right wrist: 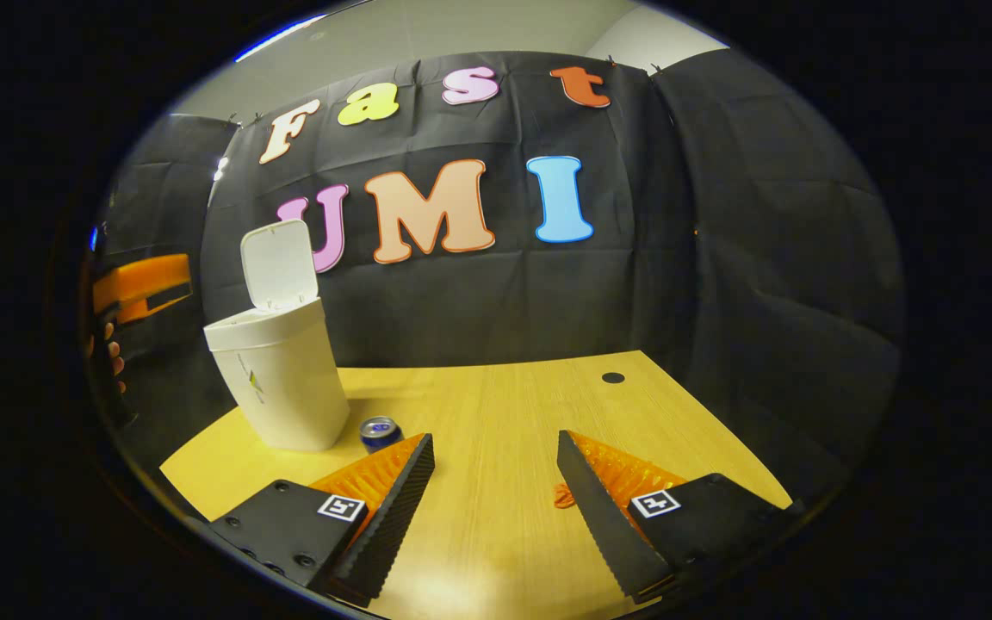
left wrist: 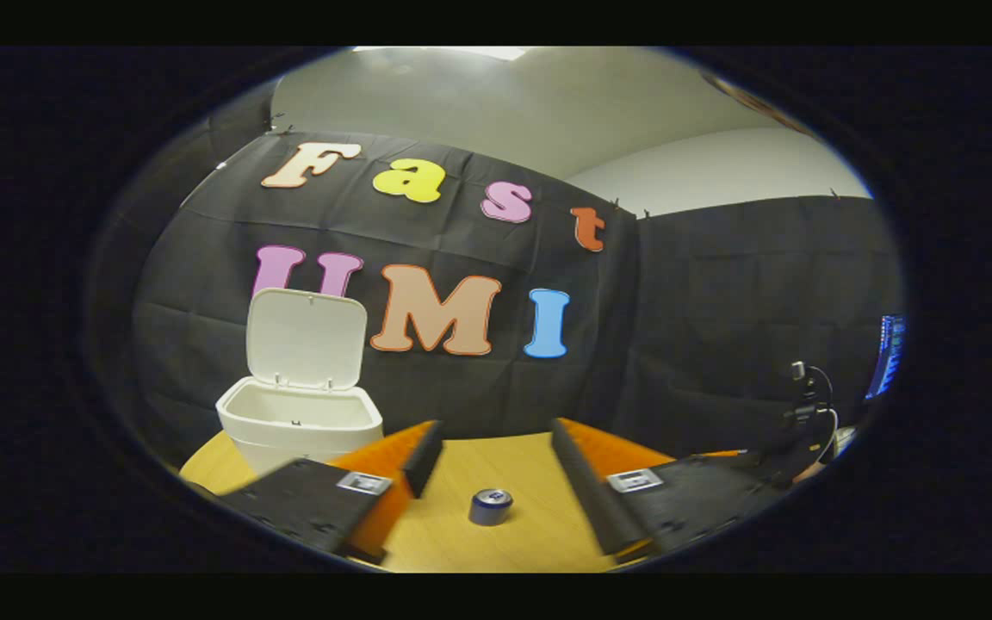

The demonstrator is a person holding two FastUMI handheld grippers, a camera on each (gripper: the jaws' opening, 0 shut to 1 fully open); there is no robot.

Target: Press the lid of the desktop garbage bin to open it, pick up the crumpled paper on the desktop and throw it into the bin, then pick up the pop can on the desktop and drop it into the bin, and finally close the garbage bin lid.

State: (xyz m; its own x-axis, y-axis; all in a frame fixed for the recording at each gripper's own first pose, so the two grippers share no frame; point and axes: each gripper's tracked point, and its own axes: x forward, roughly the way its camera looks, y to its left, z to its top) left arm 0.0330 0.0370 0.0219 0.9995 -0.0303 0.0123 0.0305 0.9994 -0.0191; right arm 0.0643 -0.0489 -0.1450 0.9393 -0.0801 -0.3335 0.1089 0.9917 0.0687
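The white desktop bin (left wrist: 300,418) stands on the wooden table with its lid (left wrist: 306,338) swung upright, and no paper shows on the table. In the left gripper view a blue pop can (left wrist: 490,506) stands upright on the table, straight ahead between the fingers of my left gripper (left wrist: 496,448), which is open and above it. In the right gripper view the bin (right wrist: 281,379) is at the left with the lid (right wrist: 278,263) up, and the can (right wrist: 380,432) stands beside its base. My right gripper (right wrist: 496,452) is open over bare table.
The wooden table (right wrist: 513,413) has a small dark hole (right wrist: 612,377) towards its back right. The other gripper with a hand (right wrist: 130,301) shows at the far left of the right gripper view. Cables and a stand (left wrist: 810,405) sit at the right edge of the left gripper view.
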